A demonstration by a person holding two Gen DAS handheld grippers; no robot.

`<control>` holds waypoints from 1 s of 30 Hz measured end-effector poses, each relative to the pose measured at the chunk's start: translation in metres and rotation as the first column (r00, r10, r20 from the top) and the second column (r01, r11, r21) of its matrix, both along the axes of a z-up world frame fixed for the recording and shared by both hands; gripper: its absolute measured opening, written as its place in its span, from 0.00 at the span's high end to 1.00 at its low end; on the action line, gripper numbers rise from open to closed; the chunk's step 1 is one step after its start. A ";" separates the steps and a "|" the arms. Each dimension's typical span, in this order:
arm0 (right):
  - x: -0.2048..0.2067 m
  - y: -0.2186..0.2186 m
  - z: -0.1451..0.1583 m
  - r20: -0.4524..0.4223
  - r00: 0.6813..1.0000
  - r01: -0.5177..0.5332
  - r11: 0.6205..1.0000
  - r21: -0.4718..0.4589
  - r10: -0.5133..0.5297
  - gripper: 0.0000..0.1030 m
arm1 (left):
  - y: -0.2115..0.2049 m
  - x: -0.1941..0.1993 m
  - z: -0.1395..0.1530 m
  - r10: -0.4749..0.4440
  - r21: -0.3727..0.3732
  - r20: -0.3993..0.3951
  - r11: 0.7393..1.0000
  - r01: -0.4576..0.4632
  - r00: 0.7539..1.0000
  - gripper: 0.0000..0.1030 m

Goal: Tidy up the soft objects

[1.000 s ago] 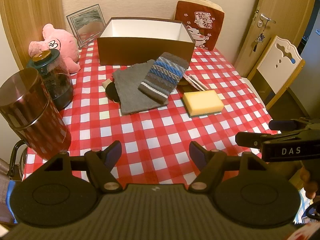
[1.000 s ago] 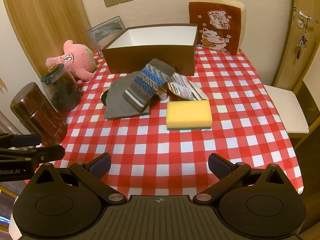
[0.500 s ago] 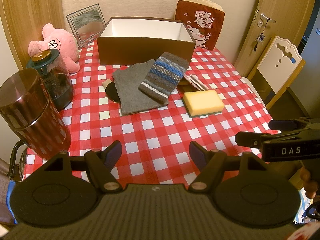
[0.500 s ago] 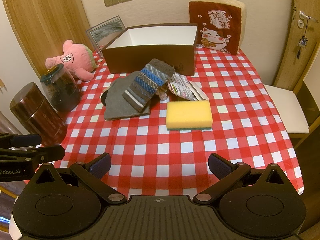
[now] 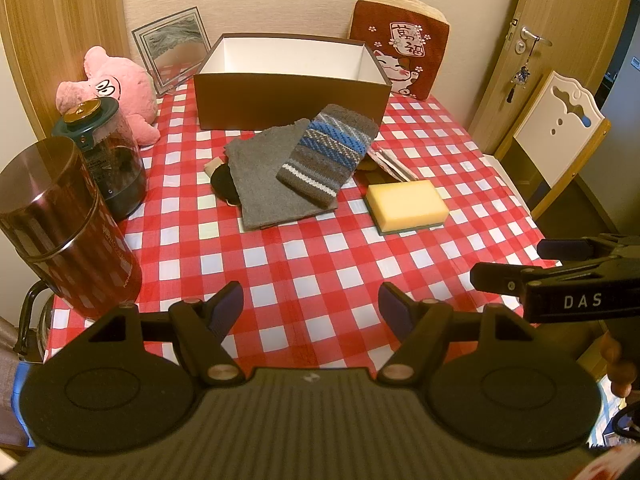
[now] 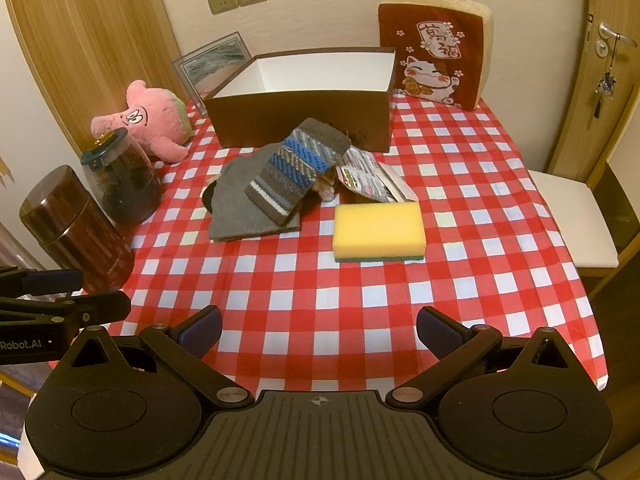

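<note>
Evidently nothing had shifted over the last second: both views matched the earlier ones, and no object on the table had moved. That pointed to a pause before the first pick, with the sorting not yet begun.

Nearest the cameras, the left gripper (image 5: 311, 308) hung over the near edge of the checked tablecloth (image 5: 320, 264), its jaws spread wide and holding nothing. The right gripper (image 6: 319, 330) hovered beside it in the same released state, also empty, over bare cloth. Each showed at the edge of the other's view, apart from everything on the table.

Further in, the yellow sponge (image 6: 378, 231) lay flat and alone, straight ahead of the right gripper, and looked the easiest first grasp. Just to its left the striped knit piece (image 6: 298, 170) rested slanted across the grey cloth (image 6: 240, 208), overlapping it, with some printed packets (image 6: 364, 176) tucked beside them. On the left edge stood two dark jars (image 5: 64, 224), hard items that would probably stay put.

Beyond those, the brown box (image 6: 304, 120) stood open and appeared empty, the likely destination. The pink plush toy (image 5: 116, 92) lay left of it, and the red cat cushion (image 6: 434, 48) leaned against the wall at the far right. All the soft things remained outside the box, so the whole task lay ahead.
</note>
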State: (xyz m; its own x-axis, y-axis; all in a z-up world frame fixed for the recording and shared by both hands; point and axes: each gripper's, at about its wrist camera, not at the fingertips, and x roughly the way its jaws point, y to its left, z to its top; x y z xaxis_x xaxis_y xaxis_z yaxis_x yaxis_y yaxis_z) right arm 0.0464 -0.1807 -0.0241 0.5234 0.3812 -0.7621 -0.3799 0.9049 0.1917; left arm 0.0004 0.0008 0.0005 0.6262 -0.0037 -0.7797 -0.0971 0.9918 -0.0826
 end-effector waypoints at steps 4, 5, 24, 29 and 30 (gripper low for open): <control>0.000 0.000 0.000 0.000 1.000 0.000 1.000 0.000 0.000 0.00 | 0.000 0.000 0.000 0.000 0.000 0.000 1.000 0.000 1.000 0.29; 0.000 0.000 0.000 -0.001 1.000 0.000 1.000 0.000 0.000 0.00 | 0.000 0.000 0.000 0.000 0.001 0.000 1.000 0.000 1.000 0.29; 0.002 0.001 -0.002 -0.001 1.000 0.000 1.000 -0.001 0.000 0.00 | 0.000 0.000 0.000 0.000 -0.001 -0.001 1.000 0.000 1.000 0.29; 0.003 0.002 -0.002 -0.001 1.000 0.000 1.000 0.000 0.000 0.00 | 0.000 0.000 0.000 0.000 -0.001 -0.001 1.000 0.000 1.000 0.29; 0.003 0.002 -0.002 -0.001 1.000 0.000 1.000 -0.001 0.000 0.00 | 0.000 0.000 0.000 0.000 -0.001 -0.001 1.000 0.000 1.000 0.29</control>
